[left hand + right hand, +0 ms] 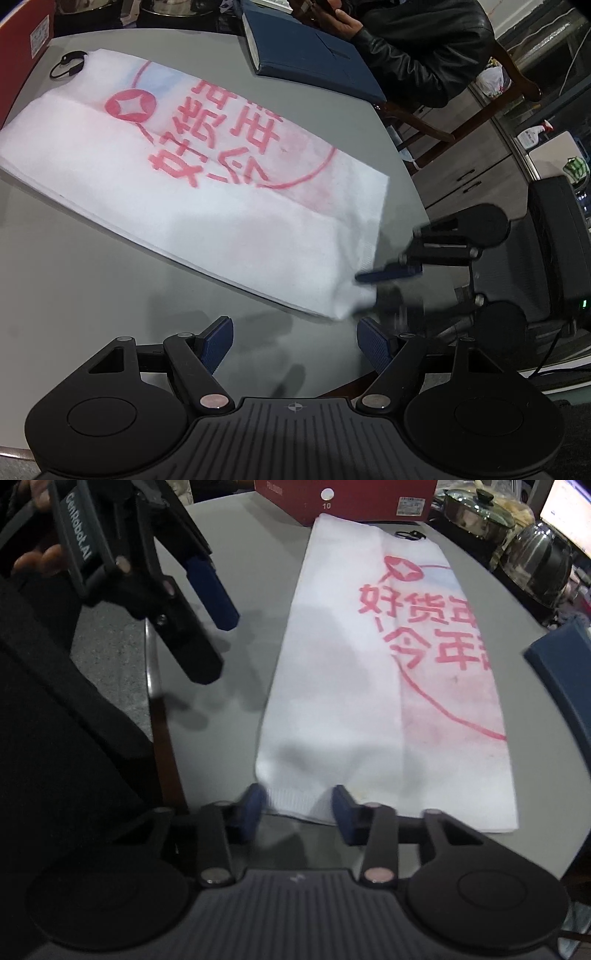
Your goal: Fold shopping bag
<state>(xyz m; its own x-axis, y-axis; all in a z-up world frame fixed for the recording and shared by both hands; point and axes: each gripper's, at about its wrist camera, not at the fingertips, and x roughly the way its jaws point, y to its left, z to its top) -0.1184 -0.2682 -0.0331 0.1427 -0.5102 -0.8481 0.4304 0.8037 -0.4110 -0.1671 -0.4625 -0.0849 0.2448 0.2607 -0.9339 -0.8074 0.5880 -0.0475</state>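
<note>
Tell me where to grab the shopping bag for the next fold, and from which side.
Take the ribbed hem at the shopping bag's near short end, coming in low from the table edge, where the right tongs straddle it. The bag lies flat as a long strip, so lifting that end probably folds it over.

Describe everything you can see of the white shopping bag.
The shopping bag is white, soft non-woven-looking fabric with red printed characters inside a red circle outline. It lies flat on the grey table as a long strip, one plain flap folded lengthwise over part of the print. Its far end lies by the red box; the ribbed near hem sits between the open fingers of the right hand-held gripper.
</note>
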